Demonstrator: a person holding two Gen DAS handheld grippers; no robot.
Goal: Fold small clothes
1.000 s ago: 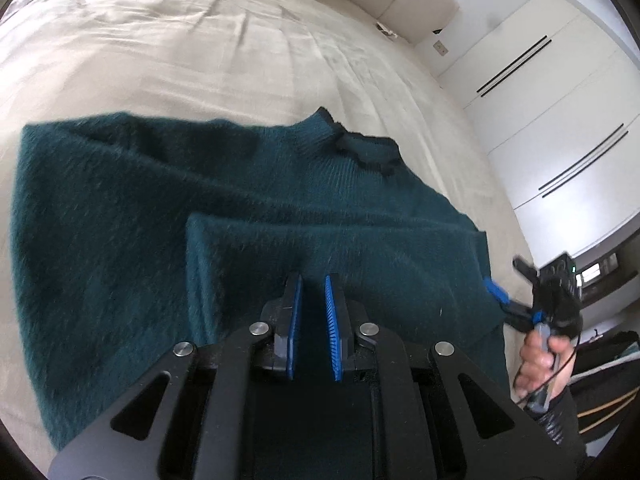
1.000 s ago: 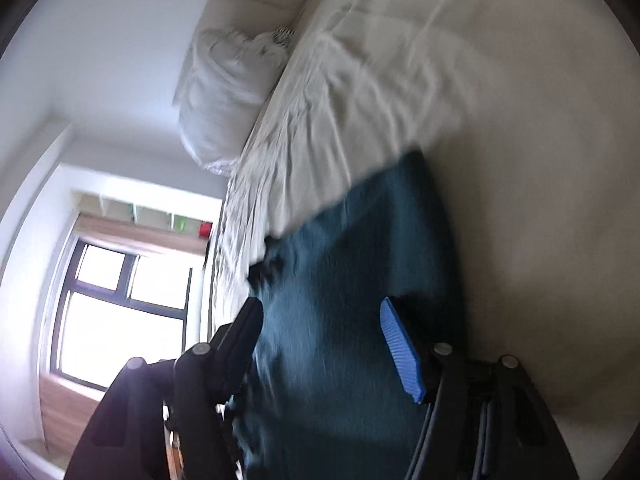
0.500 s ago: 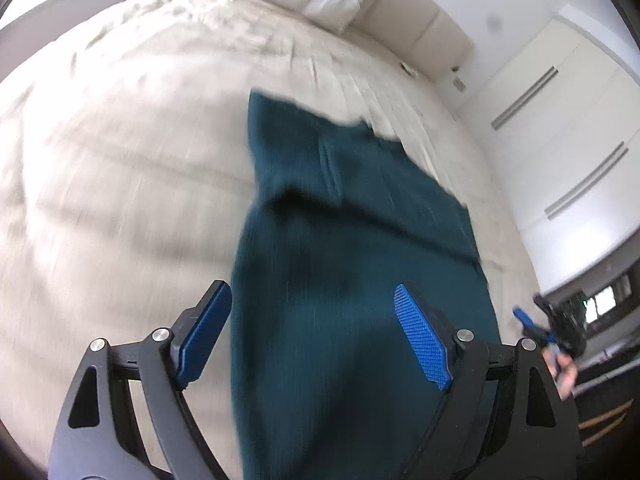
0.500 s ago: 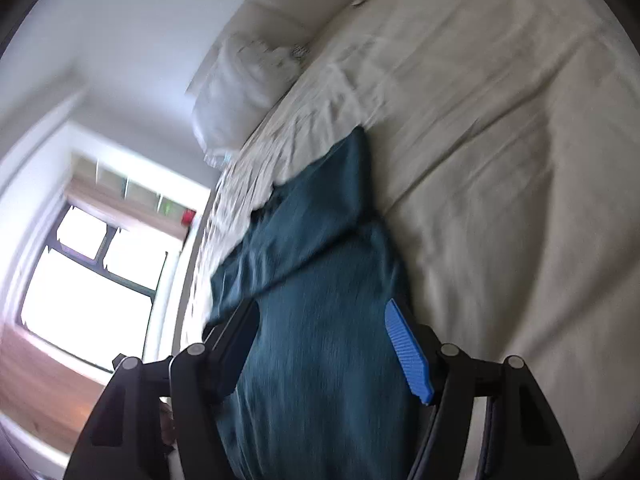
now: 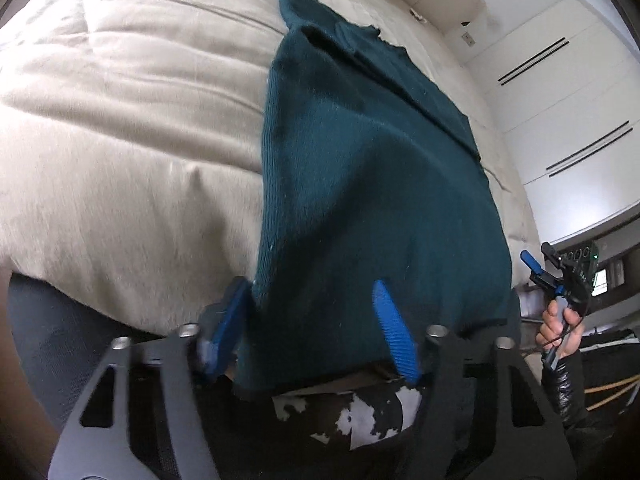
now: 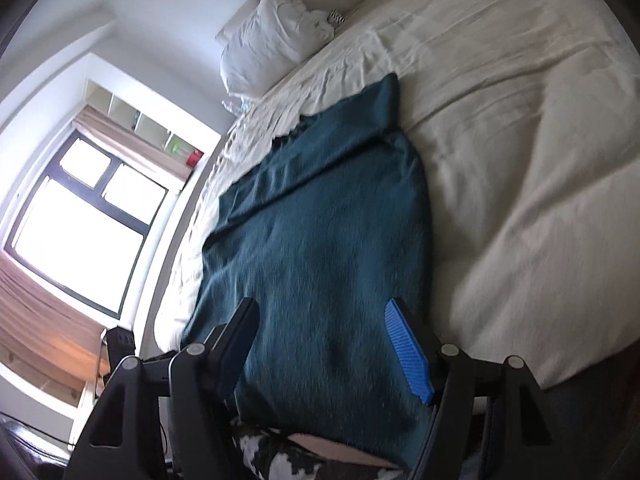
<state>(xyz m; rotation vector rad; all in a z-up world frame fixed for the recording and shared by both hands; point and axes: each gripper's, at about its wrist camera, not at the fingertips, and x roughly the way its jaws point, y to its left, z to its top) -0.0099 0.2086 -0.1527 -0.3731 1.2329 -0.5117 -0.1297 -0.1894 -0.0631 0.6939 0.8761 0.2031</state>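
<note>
Your left gripper (image 5: 310, 330) stands about half open, and its jaws have just been closing in from a wider spread. The near hem of the teal sweater (image 5: 372, 184) lies in the gap between the blue pads, with the left pad at the sweater's left edge, but the pads do not press on the cloth. Your right gripper (image 6: 326, 340) stands well open too, with its dark finger and its blue pad over the sweater's near end and nothing clamped between them.

The sweater lies lengthwise as a long folded panel on the cream duvet (image 5: 120, 140). Its near end hangs over the duvet's near edge, and its far end, where folded layers overlap, points toward the headboard. In the left wrist view your right hand (image 5: 560, 328) holds its gripper just past the sweater's right corner, off the duvet's edge. A white pillow (image 6: 276, 48) sits beyond the sweater's far end. The window (image 6: 84, 216) is on the sweater's left in the right wrist view.
</note>
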